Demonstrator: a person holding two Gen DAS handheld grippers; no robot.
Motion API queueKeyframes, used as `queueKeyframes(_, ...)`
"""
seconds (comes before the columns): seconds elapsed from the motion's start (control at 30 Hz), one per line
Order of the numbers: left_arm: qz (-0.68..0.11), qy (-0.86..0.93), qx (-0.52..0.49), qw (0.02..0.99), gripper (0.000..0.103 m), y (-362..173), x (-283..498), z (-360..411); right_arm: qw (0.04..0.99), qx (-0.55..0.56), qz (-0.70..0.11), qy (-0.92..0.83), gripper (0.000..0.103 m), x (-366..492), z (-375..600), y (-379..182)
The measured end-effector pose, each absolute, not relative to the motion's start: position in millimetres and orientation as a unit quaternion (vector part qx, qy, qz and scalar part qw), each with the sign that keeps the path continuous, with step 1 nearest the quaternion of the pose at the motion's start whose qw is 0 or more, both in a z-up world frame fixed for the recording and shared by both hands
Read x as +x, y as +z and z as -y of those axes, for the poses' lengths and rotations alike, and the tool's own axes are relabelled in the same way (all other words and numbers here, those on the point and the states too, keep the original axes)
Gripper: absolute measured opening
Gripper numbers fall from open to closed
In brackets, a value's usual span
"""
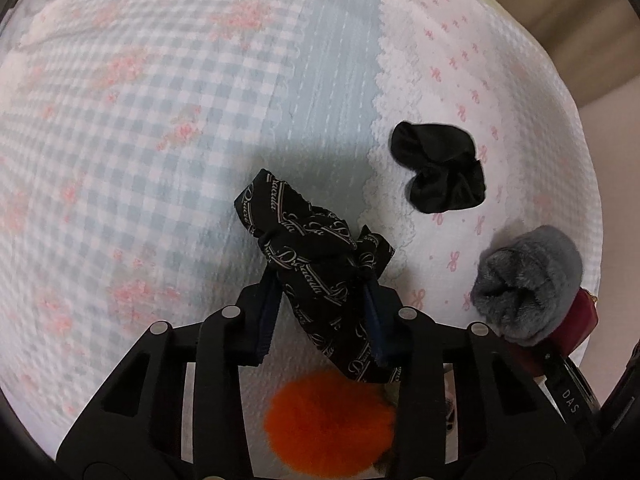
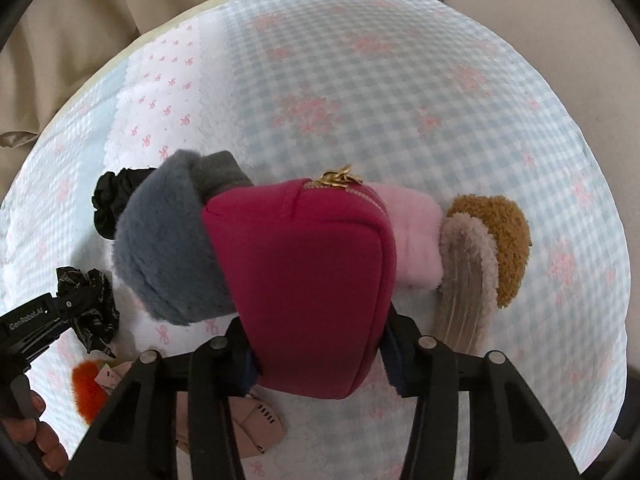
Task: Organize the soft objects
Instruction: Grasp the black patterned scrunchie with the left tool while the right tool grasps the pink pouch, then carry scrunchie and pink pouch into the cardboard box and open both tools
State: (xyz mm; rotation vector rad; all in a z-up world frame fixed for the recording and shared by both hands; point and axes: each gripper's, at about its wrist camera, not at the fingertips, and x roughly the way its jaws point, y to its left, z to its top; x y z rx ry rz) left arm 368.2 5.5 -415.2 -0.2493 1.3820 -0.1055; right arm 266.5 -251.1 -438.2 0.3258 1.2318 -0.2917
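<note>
Left wrist view. At lower centre the left gripper [image 1: 322, 280] has its jaws closed on a black printed scrunchie [image 1: 316, 264] with white script lettering, held above the bedspread [image 1: 160, 120], a quilted cover of blue gingham and pink bows. Below it, at the bottom edge, lies an orange pom-pom [image 1: 332, 420]. Right of centre a plain black scrunchie [image 1: 438, 172] rests on the white bow-print panel. At the right edge sits a grey fleece item [image 1: 528, 280], touching the red pouch [image 1: 584, 316].

Right wrist view. At far left the left gripper [image 2: 70, 306] and its printed scrunchie [image 2: 94, 312] appear, with the pom-pom [image 2: 86, 390] below. Centre: the right gripper [image 2: 316, 356] clamps the crimson pouch [image 2: 312, 280], its gold zipper pull [image 2: 338, 178] on top. Behind lie the grey fleece item [image 2: 168, 248], a pink plush item [image 2: 412, 240], then a tan fleecy slipper [image 2: 484, 256].
</note>
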Motion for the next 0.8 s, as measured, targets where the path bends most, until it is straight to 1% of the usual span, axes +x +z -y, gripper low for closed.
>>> queueKeyframes(0.23,-0.613,-0.060,-0.120,0.779,0.033,-378,359,-16,0.804,0.162,-0.556,-0.137,0.041,251,250,-412)
queueKeyframes(0.43,-0.585,-0.072,-0.123,0.798,0.033,-335,340,-12,0.818,0.165,-0.534,-0.139,0.041,238,244,-377)
queueKeyframes(0.63,-0.547,-0.083,-0.124,0.824,0.033,-276,317,-14,0.841,0.161,-0.501,-0.129,0.041,227,237,-324)
queueKeyframes(0.8,-0.518,-0.085,-0.134,0.841,0.033,-218,275,-29,0.857,0.149,-0.481,-0.109,0.041,208,226,-277)
